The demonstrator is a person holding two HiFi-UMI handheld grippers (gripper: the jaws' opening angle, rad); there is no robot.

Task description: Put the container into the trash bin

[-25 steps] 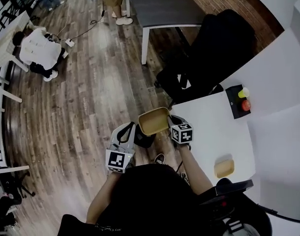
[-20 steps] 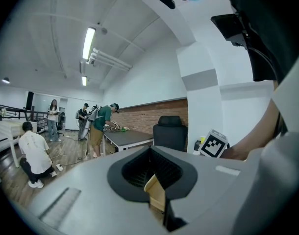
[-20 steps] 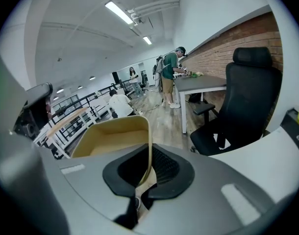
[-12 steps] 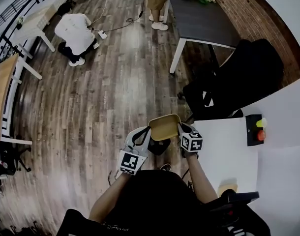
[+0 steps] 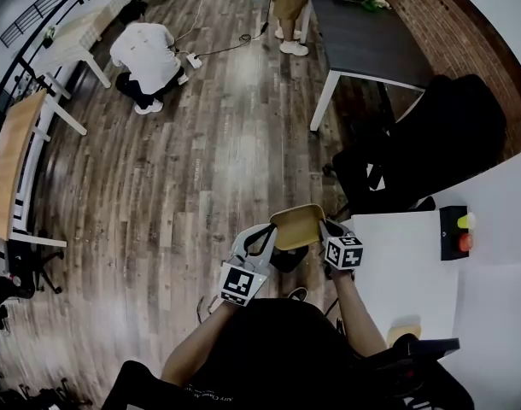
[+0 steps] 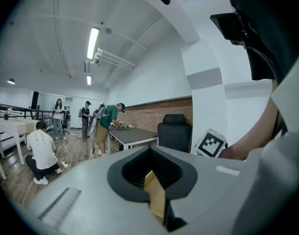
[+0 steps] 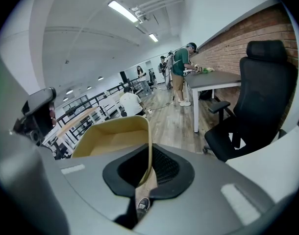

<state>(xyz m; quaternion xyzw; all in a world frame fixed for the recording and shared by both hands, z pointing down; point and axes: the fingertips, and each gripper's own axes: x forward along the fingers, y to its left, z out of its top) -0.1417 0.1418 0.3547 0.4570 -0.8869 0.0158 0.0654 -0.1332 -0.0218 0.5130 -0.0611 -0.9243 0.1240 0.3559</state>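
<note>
One tan, rectangular paper container (image 5: 297,226) hangs in the air, open side up, over the brown wood-plank floor (image 5: 192,169), just off the corner of the white table (image 5: 397,267).

Left gripper (image 5: 266,239): jaws pressed onto the container's left wall. The left gripper view shows a tan strip of that wall clamped between them.

Right gripper (image 5: 322,231): jaws pressed onto the right wall. The right gripper view shows the thin wall running down into the jaws, with the container's hollow to their left.

Dark object (image 5: 288,260) sits directly under the container in the head view; cannot tell what it is.

On the table: a small black box with a yellow and a red button (image 5: 457,232) near the far edge, and a second tan container (image 5: 403,331) at the near edge, well apart from the held one.

Black office chair (image 5: 436,148) stands beyond the table. Farther off, a grey table (image 5: 371,45) and a crouching person in a white shirt (image 5: 145,54).
</note>
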